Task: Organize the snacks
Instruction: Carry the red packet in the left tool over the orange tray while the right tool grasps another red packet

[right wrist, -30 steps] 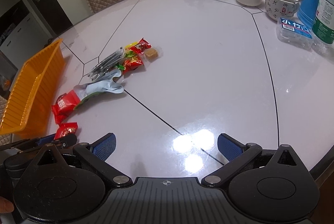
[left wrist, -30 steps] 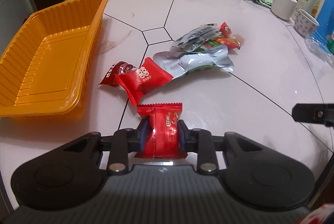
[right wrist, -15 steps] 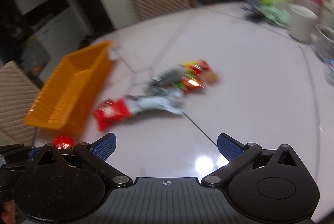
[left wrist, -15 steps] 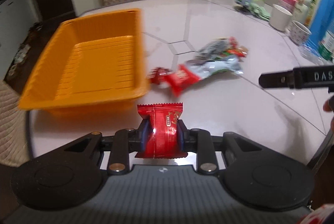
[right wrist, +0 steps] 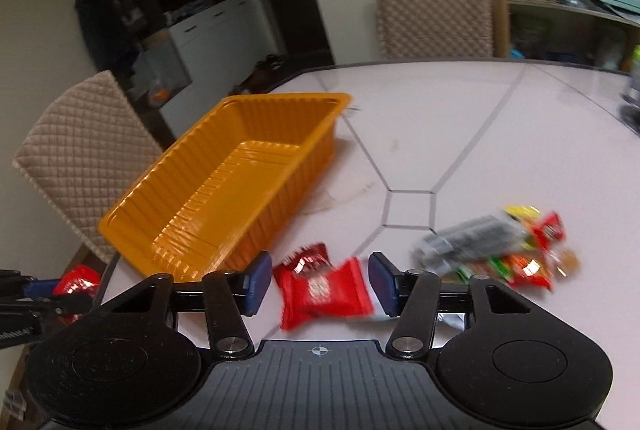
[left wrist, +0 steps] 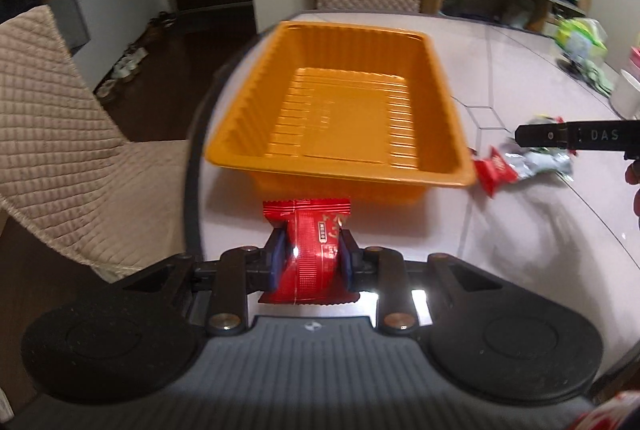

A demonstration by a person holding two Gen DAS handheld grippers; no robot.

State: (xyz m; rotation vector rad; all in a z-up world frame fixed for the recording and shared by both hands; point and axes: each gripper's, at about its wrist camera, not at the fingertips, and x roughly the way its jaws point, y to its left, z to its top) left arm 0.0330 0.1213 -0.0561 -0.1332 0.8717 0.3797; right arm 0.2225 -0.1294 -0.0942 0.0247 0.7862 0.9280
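While your left gripper (left wrist: 311, 257) carries a red candy packet (left wrist: 310, 250), its fingers are pressed in on both sides of the wrapper and the packet stands out in front of them, short of the orange tray (left wrist: 340, 101). From the left wrist view the tray's near wall lies just beyond the packet's top edge, and nothing can be seen inside the tray. So the step in hand reads as a delivery: the first snack on its way to the bin, not yet over it.

Your right gripper (right wrist: 316, 286) is working in parallel. Its fingers are closing, with a red wrapped snack (right wrist: 324, 290) lying on the tabletop (right wrist: 440, 117) between them; gaps show on either side of the wrapper, so they have not taken hold of it. A smaller dark red candy (right wrist: 306, 262) lies touching that snack on its far side, and the rest of the pile (right wrist: 500, 246), silver and coloured packets, lies off to the right, well apart from the tray.

For the left, the next move likely calls for bringing the packet over the tray's rim before letting go. For the right, watch that you close on one wrapper and not two, since the blur makes the edges hard to judge.
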